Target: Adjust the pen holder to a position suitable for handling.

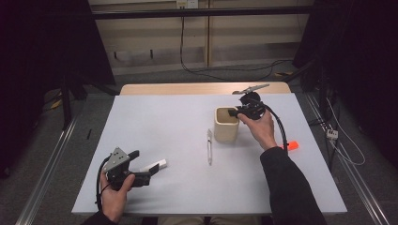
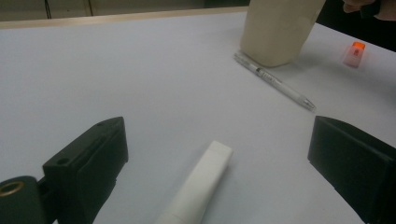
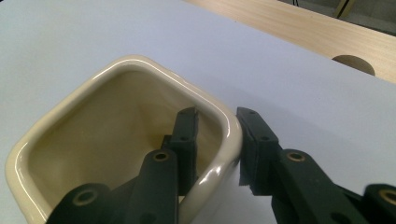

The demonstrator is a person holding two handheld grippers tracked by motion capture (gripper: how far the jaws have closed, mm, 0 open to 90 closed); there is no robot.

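Note:
A cream, square-mouthed cup (image 1: 226, 125) stands upright right of the table's middle. My right gripper (image 1: 236, 112) grips its far right wall: in the right gripper view one jaw sits inside the cup (image 3: 70, 107) and the other outside, with the gripper (image 3: 217, 114) shut on the rim. Near the front left, my left gripper (image 1: 144, 166) stands open on the table. A white cylindrical stick (image 2: 198, 184) lies between its wide-apart jaws, untouched, and the gripper (image 2: 217, 135) points toward the cup (image 2: 278, 28).
A clear pen (image 1: 209, 146) lies on the white table (image 1: 164, 117) just left of the cup. A small orange-tipped object (image 1: 292, 146) rests by the person's right forearm. A wooden strip runs along the far edge.

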